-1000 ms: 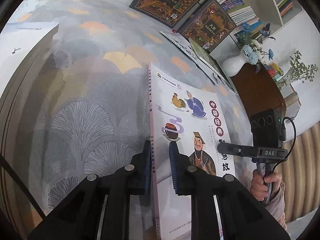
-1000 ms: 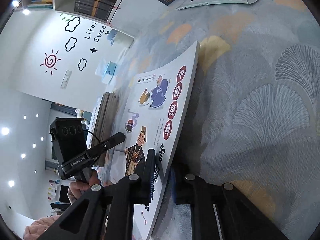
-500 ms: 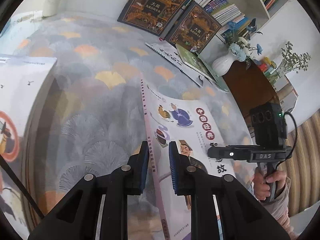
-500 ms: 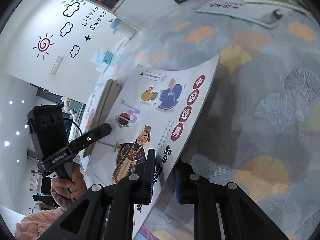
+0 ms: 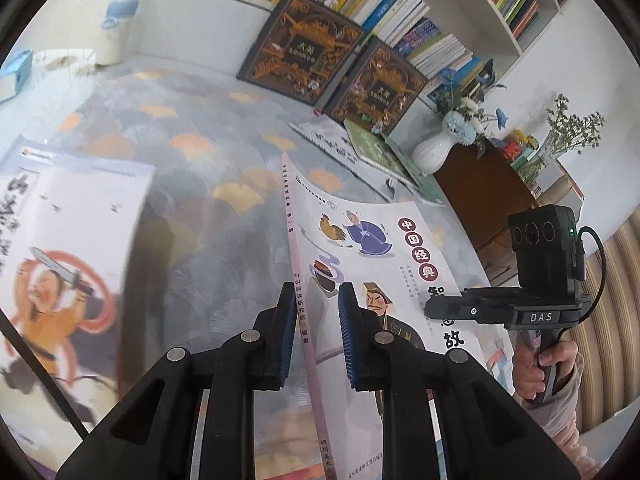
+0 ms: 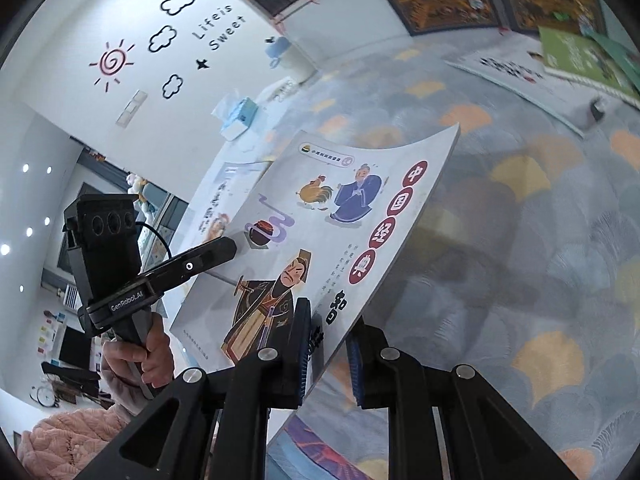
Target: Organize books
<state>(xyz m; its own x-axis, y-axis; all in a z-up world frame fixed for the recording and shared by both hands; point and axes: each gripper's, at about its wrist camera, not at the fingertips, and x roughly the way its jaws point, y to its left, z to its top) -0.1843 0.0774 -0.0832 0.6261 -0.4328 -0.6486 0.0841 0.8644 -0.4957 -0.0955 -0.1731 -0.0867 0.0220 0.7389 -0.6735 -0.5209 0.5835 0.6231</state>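
Observation:
A thin white picture book with a rooster, a robed man and red-circled Chinese title is held up off the patterned table. My left gripper grips its pink spine edge. My right gripper grips the opposite page edge; the book bows between them. The right gripper also shows in the left wrist view. Another white picture book with an orange-robed swordsman lies at the left.
Two dark ornate books lean against a bookshelf at the back. A white and a green book lie flat before them. A white vase with flowers stands on a brown cabinet. A tissue box sits far left.
Both grippers have lifted the book off the table and tilted it up; more of the shelf and the left-hand book have come into view.

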